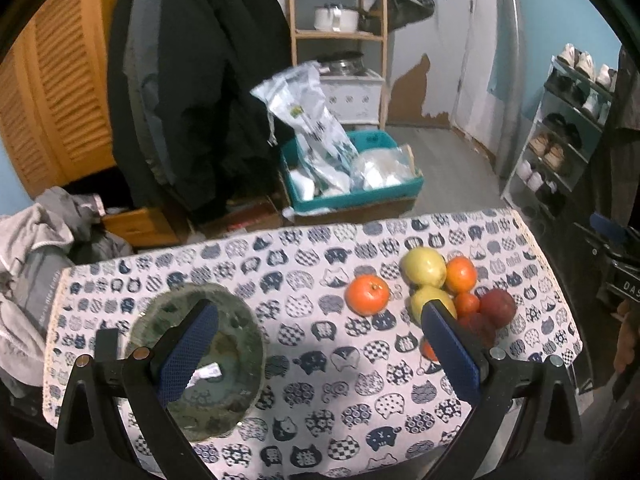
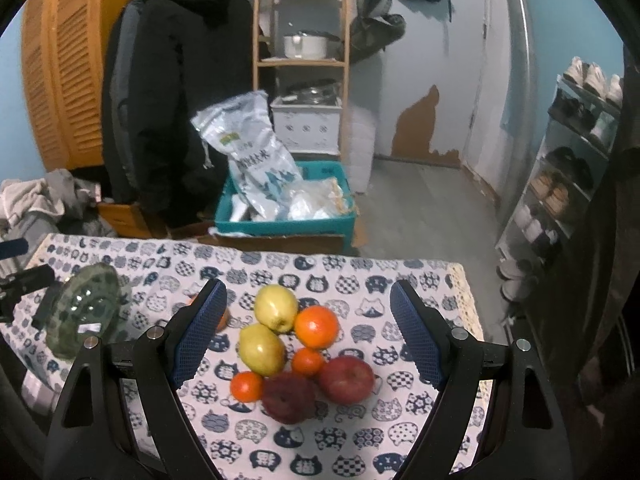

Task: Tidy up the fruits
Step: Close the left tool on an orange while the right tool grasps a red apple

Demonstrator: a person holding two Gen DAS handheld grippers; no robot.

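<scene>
Fruits sit bunched near the right edge of the tabletop (image 2: 360, 280), on the cat-print cloth, and your right tongs (image 2: 308, 328) hang over them with both blue pads spread wide, gripping nothing. Between those pads you've got two yellow pears (image 2: 276, 307) touching each other, a big orange (image 2: 317, 327) just beside the upper one, two small tangerines (image 2: 307, 361) tucked below, and two red apples (image 2: 346, 379) at the near side of the heap. One more orange (image 1: 367, 294) lies apart from the pile, toward the middle of the tabletop. Your left tongs (image 1: 320, 356) are wide too, holding nothing, with the left pad over the green glass plate (image 1: 248, 344) by the left edge. That plate is bare except for a small white label. No fruit touches it.
</scene>
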